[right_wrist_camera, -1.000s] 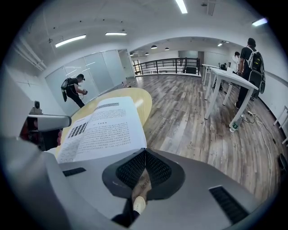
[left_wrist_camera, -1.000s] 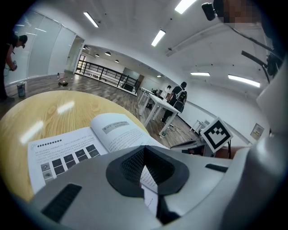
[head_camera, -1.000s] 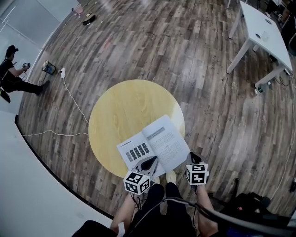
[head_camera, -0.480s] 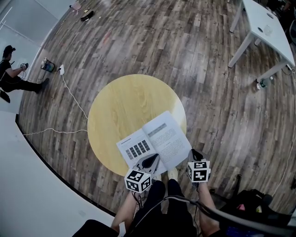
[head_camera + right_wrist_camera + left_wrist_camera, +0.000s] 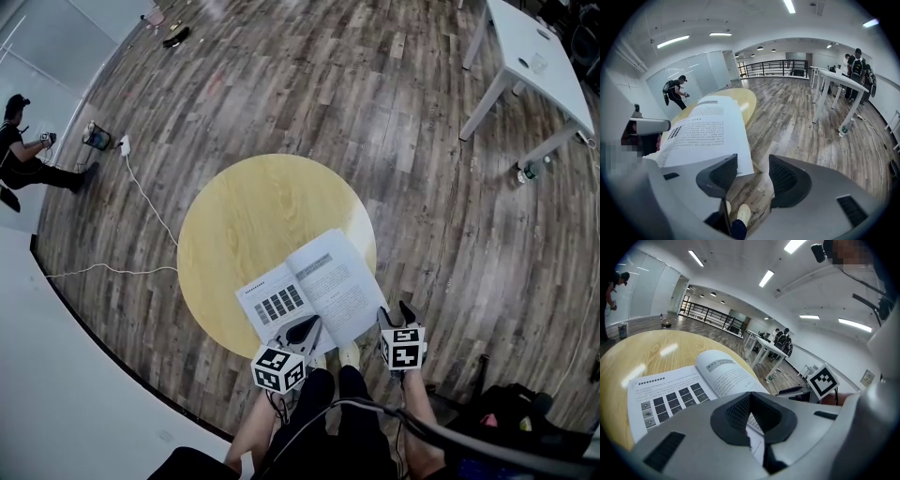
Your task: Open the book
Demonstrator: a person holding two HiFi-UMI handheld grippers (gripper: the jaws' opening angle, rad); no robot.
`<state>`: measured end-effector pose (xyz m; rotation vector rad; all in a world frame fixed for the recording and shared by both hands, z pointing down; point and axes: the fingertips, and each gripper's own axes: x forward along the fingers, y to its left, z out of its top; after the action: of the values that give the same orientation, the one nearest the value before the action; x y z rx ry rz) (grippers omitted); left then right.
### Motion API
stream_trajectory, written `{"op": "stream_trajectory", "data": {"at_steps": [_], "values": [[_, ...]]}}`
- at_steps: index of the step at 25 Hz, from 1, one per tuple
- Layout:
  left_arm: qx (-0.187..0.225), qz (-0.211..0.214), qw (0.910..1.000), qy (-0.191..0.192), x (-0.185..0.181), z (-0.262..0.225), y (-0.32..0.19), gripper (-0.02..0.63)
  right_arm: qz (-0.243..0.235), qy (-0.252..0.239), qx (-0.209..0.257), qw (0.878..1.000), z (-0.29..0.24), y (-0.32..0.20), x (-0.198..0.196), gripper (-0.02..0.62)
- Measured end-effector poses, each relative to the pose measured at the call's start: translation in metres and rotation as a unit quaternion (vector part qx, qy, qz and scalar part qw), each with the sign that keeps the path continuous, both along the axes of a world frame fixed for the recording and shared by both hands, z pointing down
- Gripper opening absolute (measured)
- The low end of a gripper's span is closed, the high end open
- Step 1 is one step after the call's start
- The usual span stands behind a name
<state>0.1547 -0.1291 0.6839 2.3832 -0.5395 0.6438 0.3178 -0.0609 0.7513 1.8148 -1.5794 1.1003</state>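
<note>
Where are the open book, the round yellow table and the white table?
Open white paper book (image 5: 339,291): head view, right page.
Round yellow wooden table (image 5: 253,225): head view, bare top.
White rectangular table (image 5: 544,37): head view, tabletop.

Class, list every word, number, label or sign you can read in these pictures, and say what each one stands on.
No text is clear enough to quote.
Book: headings and body print on both open pages, too small and blurred to read.
Marker cubes: black-and-white square patterns only, no letters or digits.
Bottle on the floor: its label is too small to read.
</note>
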Motion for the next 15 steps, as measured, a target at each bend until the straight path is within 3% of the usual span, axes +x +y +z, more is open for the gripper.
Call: {"op": "stream_trajectory", "data": {"at_steps": [15], "values": [[0.013,-0.010,0.9997,0.015,-0.011,-0.021,0.002,-0.002,-0.010,0.011,0.024,1.000,-0.037,0.001,-0.012,0.185]]}}
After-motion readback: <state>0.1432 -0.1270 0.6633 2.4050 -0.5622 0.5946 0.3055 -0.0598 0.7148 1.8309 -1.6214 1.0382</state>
